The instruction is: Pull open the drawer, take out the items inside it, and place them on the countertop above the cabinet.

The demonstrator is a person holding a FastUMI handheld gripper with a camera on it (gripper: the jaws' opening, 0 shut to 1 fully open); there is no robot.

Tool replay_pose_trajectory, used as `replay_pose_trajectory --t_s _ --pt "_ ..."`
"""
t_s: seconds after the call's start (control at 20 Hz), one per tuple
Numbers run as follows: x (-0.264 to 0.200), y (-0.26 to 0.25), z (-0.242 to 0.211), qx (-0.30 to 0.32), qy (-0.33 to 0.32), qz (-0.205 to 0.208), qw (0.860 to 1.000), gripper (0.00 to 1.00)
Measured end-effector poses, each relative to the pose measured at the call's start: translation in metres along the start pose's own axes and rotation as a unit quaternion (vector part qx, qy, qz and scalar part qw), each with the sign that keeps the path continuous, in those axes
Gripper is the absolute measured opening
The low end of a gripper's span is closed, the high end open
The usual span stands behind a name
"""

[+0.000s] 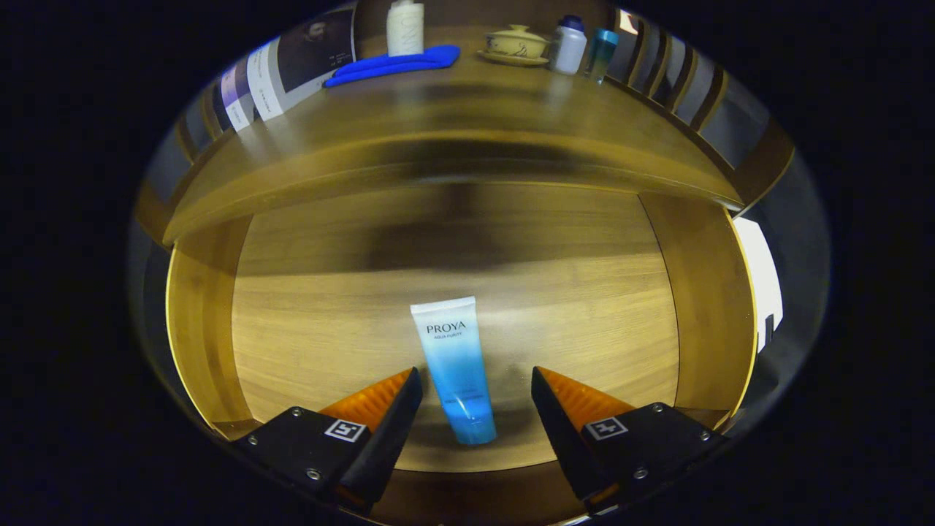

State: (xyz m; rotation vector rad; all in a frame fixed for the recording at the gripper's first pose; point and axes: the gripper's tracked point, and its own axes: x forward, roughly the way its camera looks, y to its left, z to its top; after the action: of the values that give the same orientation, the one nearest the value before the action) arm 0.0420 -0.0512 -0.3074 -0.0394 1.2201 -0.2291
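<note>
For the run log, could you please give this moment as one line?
drawer: open | blue-white tube: lying inside, between fingers, untouched | hand-held gripper: open | countertop: awaiting tube

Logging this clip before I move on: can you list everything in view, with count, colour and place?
tube: 1, white fading to blue, flat on the drawer floor, lower end between the fingers
drawer: 1, wooden, open, under the countertop
countertop: 1, wooden, above the drawer
blue item: 1, blue, flat on the countertop, far left
pale bottle: 1, cream, just behind the blue item
lidded bowl: 1, cream, on a saucer, far side of the countertop
white bottle: 1, white with dark cap, right of the bowl
teal bottle: 1, teal, beside the white bottle
hand-held gripper: 1, fingers open either side of the tube, not touching it
</note>
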Motion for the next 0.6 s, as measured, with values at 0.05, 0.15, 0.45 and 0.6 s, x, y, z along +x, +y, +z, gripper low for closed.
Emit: replay_pose_trajectory --t_s 0.05,0.15,0.45,0.6 --pt "0.002 0.0 0.0 -0.003 0.003 -0.003 1.0 0.91" --pt "0.007 0.004 -0.001 0.0 0.007 0.0 1.0 0.87" --pt "0.01 0.015 -0.007 -0.006 0.026 0.016 1.0 0.63" --pt "0.01 0.015 -0.008 -0.012 0.029 0.014 0.999 0.51"
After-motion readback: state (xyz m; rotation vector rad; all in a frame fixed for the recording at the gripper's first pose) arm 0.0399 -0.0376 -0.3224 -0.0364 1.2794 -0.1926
